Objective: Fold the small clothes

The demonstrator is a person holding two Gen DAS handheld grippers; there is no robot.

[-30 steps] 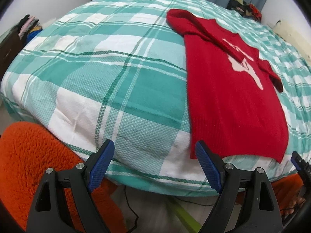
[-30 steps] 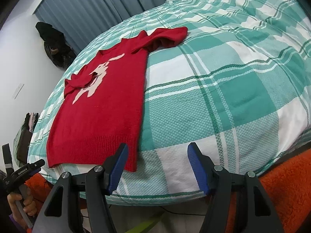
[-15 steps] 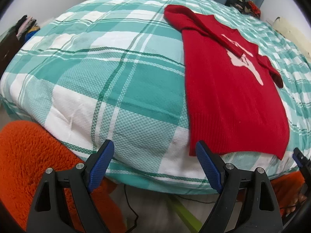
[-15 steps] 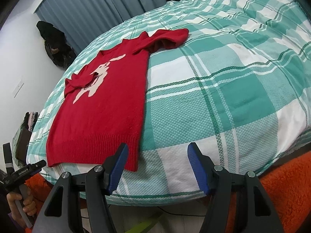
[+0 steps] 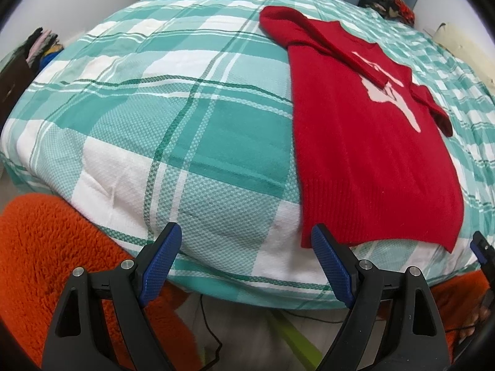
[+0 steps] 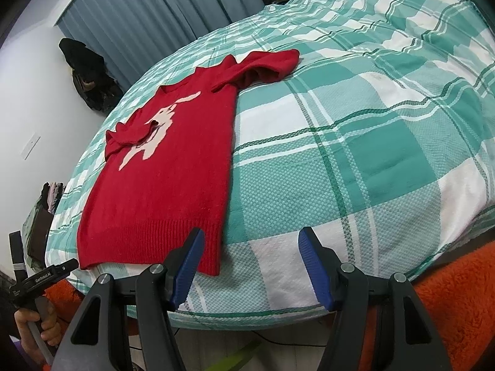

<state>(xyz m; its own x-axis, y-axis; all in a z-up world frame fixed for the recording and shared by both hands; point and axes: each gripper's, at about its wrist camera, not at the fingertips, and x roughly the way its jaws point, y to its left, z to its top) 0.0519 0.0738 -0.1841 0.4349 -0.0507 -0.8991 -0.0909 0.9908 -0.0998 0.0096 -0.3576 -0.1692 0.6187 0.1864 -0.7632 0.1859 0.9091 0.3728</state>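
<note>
A small red sweater (image 5: 365, 142) with a pale pink motif lies flat on the bed, hem towards me, both sleeves folded in over the chest. It also shows in the right wrist view (image 6: 173, 160). My left gripper (image 5: 244, 235) is open and empty at the bed's near edge, its right finger just below the hem's left corner. My right gripper (image 6: 250, 238) is open and empty at the same edge, its left finger by the hem's right corner.
The bed (image 5: 173, 117) has a teal and white plaid cover. An orange fluffy rug (image 5: 46, 247) lies on the floor below the bed edge. Grey curtains (image 6: 161, 12) and a dark clothes pile (image 6: 86, 77) stand beyond the bed. A cable (image 5: 207, 324) runs across the floor.
Both grippers have moved slightly forward towards the sweater's hem. The sweater has not moved and both grippers stay open.
</note>
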